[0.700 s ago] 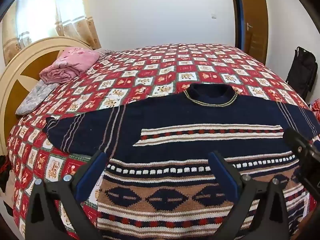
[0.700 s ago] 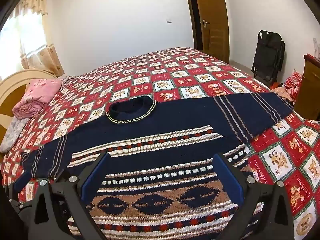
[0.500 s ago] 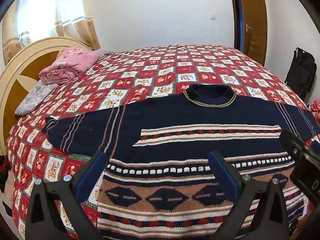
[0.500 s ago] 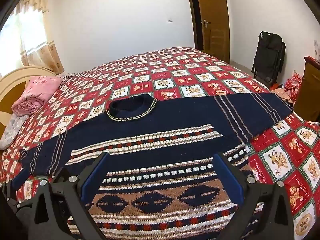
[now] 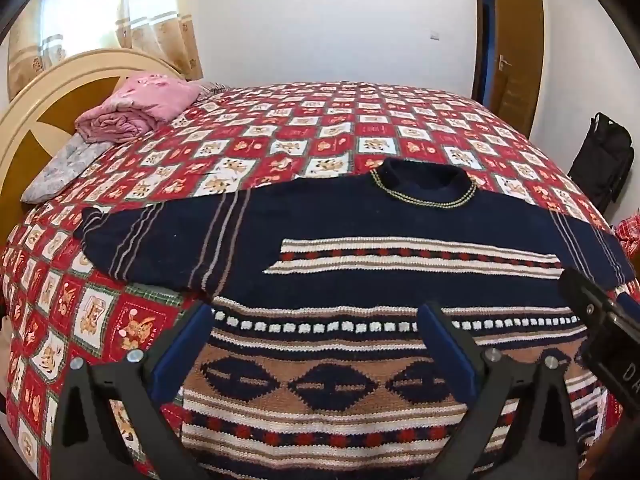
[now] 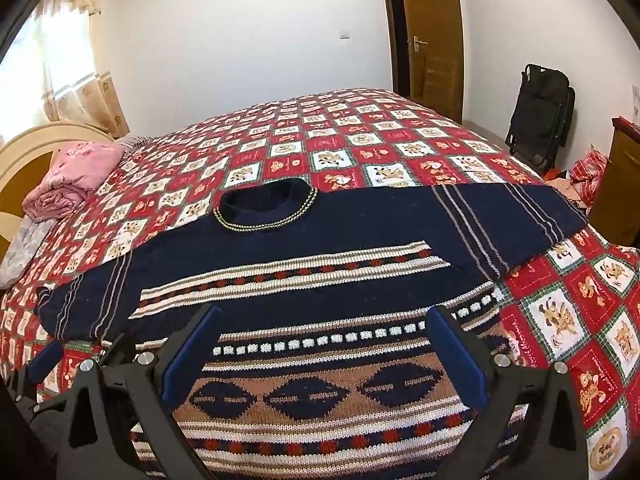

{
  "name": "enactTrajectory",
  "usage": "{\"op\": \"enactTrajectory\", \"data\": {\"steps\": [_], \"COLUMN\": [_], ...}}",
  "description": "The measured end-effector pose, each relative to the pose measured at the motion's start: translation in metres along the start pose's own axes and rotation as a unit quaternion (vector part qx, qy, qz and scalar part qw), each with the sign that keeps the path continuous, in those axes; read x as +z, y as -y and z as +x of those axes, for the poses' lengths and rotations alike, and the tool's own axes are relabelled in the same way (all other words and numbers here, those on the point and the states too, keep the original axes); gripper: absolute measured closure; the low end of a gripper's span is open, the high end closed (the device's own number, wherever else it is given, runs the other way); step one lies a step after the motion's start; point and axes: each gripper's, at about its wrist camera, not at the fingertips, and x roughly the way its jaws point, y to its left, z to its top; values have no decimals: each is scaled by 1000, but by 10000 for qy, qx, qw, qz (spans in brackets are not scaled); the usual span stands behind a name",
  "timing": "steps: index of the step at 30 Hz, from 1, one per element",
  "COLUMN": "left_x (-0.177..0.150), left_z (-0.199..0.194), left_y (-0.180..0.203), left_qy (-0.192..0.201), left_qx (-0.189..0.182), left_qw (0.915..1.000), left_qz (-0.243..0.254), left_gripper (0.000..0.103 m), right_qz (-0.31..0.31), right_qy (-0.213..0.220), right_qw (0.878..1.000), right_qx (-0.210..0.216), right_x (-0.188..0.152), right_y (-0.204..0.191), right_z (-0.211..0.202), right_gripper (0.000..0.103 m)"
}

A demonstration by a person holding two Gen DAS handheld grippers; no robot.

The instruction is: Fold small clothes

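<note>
A navy knitted sweater (image 5: 360,216) (image 6: 320,240) with white, red and tan bands lies flat, face up, on the bed, sleeves spread to both sides and collar (image 5: 424,188) pointing away. My left gripper (image 5: 316,320) hovers open over its lower left part, blue pads wide apart with nothing between them. My right gripper (image 6: 324,322) hovers open over the lower middle, also with nothing held. In the left wrist view the right gripper's black body (image 5: 600,328) shows at the right edge.
The bed carries a red and white patchwork cover (image 5: 320,128). Folded pink bedding (image 5: 140,108) and a grey pillow (image 5: 56,168) lie by the cream headboard (image 5: 48,88). A brown door (image 6: 432,36), a black folded chair (image 6: 540,116) and a wooden cabinet (image 6: 620,184) stand to the right.
Both views have shifted slightly: the sweater sits a little lower and closer in the frames. Both grippers have stayed wide open.
</note>
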Motion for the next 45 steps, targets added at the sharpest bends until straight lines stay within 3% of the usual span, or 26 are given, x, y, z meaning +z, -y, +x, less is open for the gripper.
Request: {"op": "enactTrajectory", "data": {"steps": [45], "left_x": [-3], "left_z": [-1], "left_y": [-5], "left_qy": [-36], "left_qx": [76], "left_qw": [10000], "left_qz": [51], "left_gripper": [0], "right_qz": [-147], "right_qy": [-169], "right_qw": [9997], "right_qx": [-100], "right_x": [-4], "right_y": [-9], "right_z": [2], "right_gripper": [1]}}
